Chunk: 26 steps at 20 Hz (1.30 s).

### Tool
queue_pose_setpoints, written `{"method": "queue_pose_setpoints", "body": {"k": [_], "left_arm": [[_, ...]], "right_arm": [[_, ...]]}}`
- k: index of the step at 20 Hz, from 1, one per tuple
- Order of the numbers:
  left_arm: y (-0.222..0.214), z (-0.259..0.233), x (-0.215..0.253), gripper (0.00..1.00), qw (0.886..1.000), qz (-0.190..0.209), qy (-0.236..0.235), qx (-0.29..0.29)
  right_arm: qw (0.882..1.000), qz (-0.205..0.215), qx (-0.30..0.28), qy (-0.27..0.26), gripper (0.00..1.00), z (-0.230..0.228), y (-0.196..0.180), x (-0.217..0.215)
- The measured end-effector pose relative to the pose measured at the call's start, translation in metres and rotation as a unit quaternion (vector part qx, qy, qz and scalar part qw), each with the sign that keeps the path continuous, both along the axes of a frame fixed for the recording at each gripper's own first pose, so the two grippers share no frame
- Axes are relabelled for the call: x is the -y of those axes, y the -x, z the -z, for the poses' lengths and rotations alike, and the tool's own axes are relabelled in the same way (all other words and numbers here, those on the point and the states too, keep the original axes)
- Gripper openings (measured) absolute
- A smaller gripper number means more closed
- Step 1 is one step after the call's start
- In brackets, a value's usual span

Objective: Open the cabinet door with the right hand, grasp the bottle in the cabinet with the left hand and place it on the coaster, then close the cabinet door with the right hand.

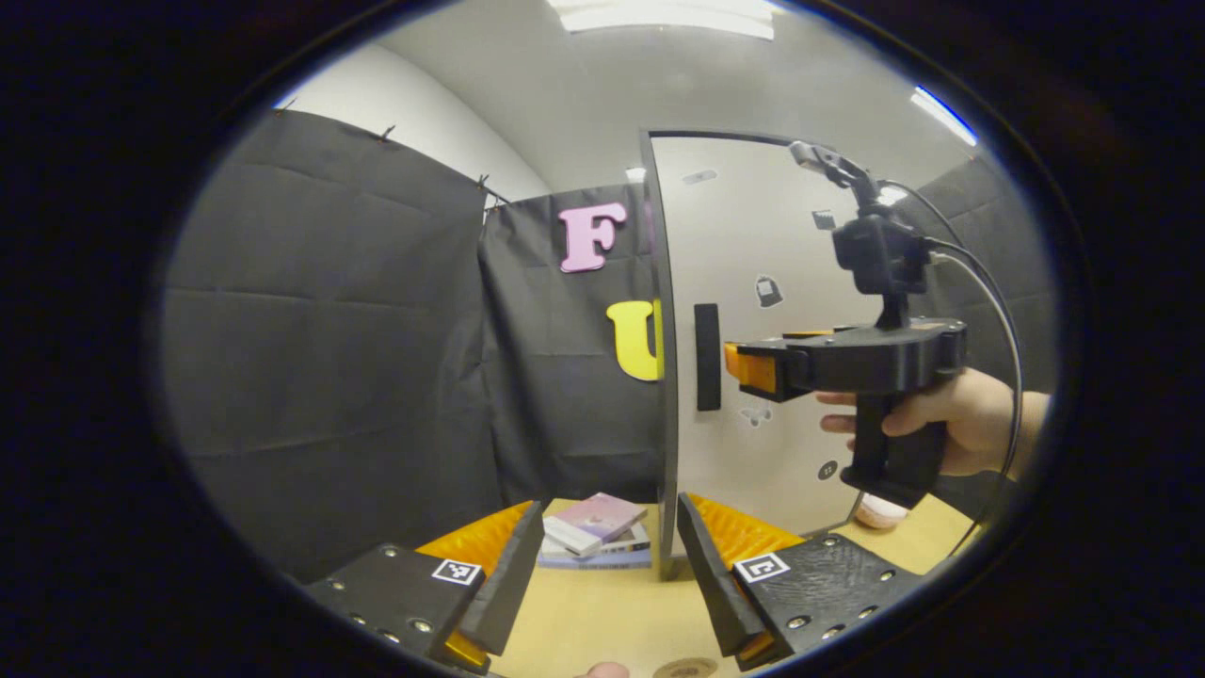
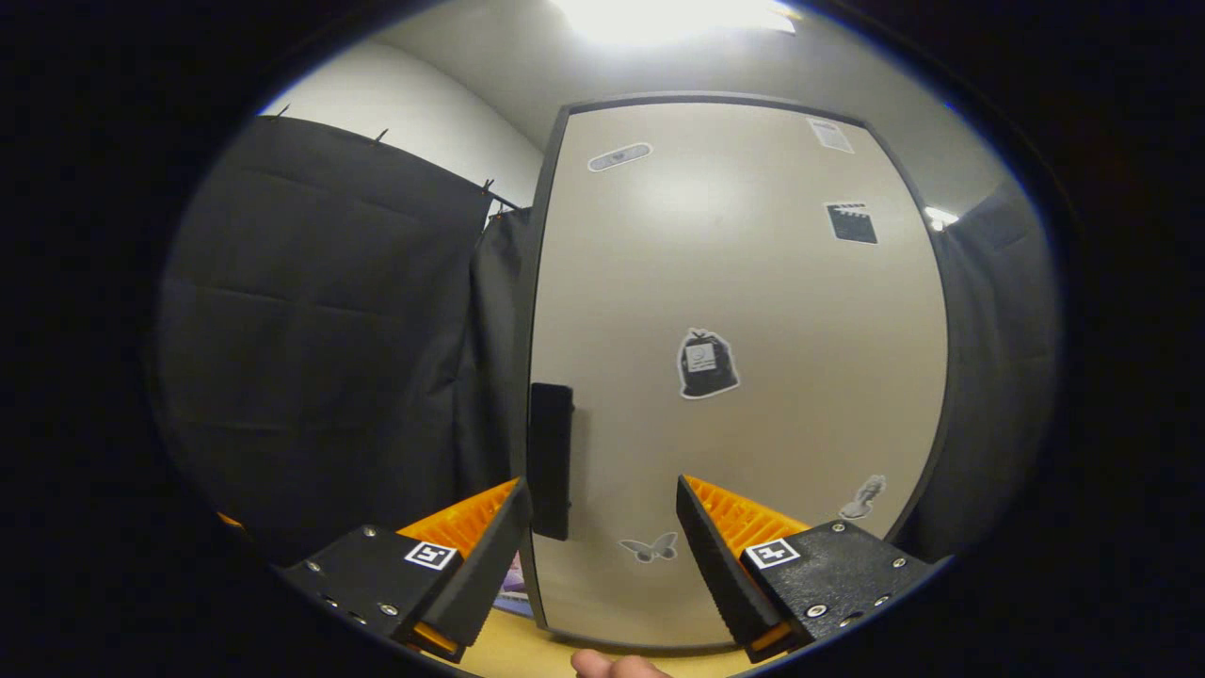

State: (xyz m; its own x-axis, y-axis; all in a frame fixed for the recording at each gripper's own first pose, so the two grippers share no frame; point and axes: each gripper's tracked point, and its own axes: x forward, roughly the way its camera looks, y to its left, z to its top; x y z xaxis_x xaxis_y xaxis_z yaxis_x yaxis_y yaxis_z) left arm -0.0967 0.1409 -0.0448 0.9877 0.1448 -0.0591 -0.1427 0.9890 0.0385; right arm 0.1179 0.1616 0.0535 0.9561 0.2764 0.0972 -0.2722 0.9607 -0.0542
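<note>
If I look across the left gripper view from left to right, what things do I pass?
Black cloth wall → stack of books → door handle → the other claw → the hand holding it.

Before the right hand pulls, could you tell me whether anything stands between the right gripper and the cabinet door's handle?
Nothing visible does: the right gripper faces the handle on the closed cabinet door, jaws open.

Bright ceiling lights (image 2: 673, 14) above each hand-held gripper blow out to glare, fisheye bending the sharp, evenly lit edges.
</note>
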Motion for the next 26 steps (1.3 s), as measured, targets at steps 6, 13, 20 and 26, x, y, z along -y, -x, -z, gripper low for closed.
{"method": "queue_pose_setpoints", "body": {"k": [6,13,20,26], "left_arm": [[0.018,0.006,-0.023,0.77,1.000,-0.013,0.010,-0.001],[0.015,0.023,-0.042,0.77,1.000,-0.021,0.005,-0.021],[0.010,0.020,-0.036,0.77,1.000,0.009,0.000,-0.009],[0.013,0.028,-0.010,0.81,0.999,0.051,0.003,-0.009]], "right_arm": [[0.999,0.014,-0.022,0.036,0.88,0.011,-0.044,-0.036],[0.996,0.006,-0.081,0.020,0.31,0.031,-0.057,-0.042],[0.995,-0.010,-0.099,0.028,0.22,0.033,-0.048,-0.041],[0.994,-0.052,-0.095,0.027,0.20,0.032,-0.023,-0.043]]}}
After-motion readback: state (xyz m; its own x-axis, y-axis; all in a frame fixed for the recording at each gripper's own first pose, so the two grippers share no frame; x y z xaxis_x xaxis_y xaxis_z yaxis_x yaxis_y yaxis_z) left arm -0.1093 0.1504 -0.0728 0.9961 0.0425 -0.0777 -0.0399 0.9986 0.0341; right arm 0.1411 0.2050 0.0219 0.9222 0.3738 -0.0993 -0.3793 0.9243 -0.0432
